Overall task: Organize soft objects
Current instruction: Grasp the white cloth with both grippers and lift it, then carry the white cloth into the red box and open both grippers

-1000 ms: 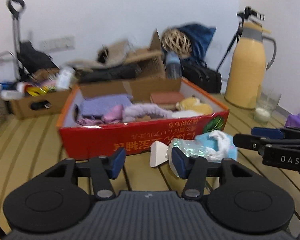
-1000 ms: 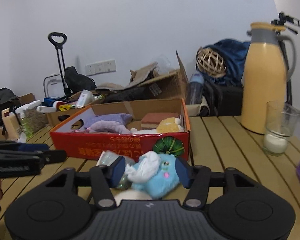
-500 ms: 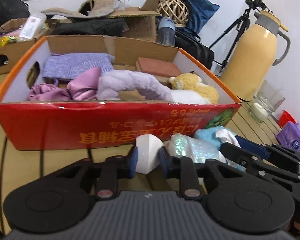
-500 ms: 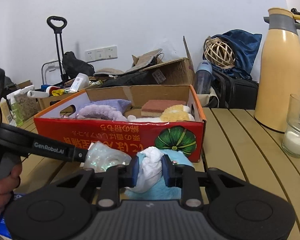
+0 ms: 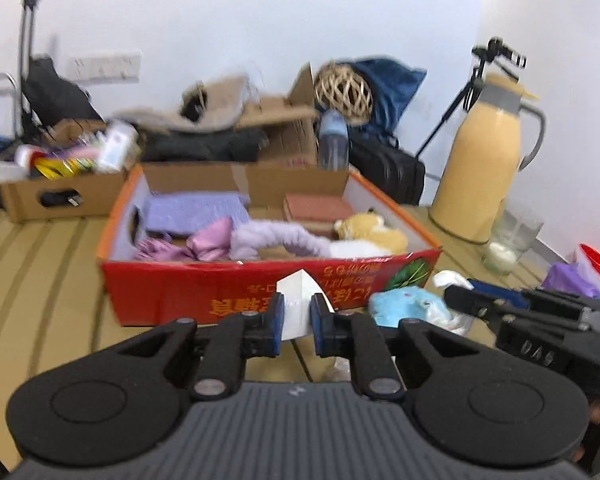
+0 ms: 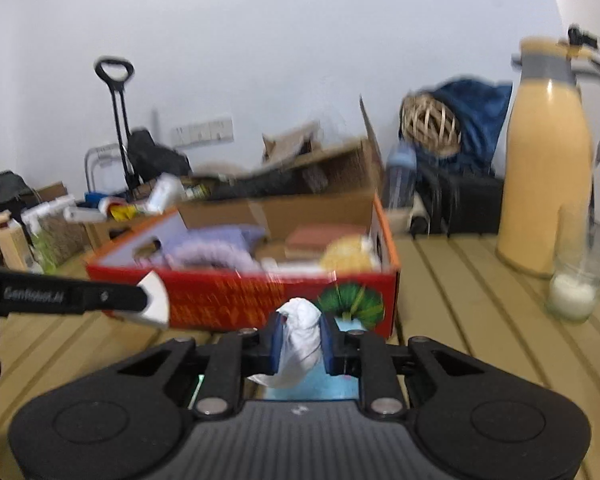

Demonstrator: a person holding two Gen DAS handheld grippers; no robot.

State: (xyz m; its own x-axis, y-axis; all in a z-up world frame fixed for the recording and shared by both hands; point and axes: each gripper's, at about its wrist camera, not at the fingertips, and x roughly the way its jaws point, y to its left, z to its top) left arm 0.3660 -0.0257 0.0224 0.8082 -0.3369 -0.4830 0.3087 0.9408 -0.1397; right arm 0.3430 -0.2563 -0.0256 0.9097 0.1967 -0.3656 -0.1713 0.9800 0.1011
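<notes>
White wedge sponge [image 5: 298, 300] and blue plush toy [image 5: 406, 306], both lifted before red box [image 5: 172, 292].

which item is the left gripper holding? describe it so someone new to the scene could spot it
Start at the red cardboard box on the slatted wooden table. Just in front of its near wall, the left gripper is shut on a white folded sponge-like piece with a pointed top. Unlike the fluffy blue plush toy to its right, it is plain white, smooth and sharp-edged.

The red box [image 5: 204, 292] walls off the front; bare slatted table [image 5: 48, 280] lies left.
</notes>
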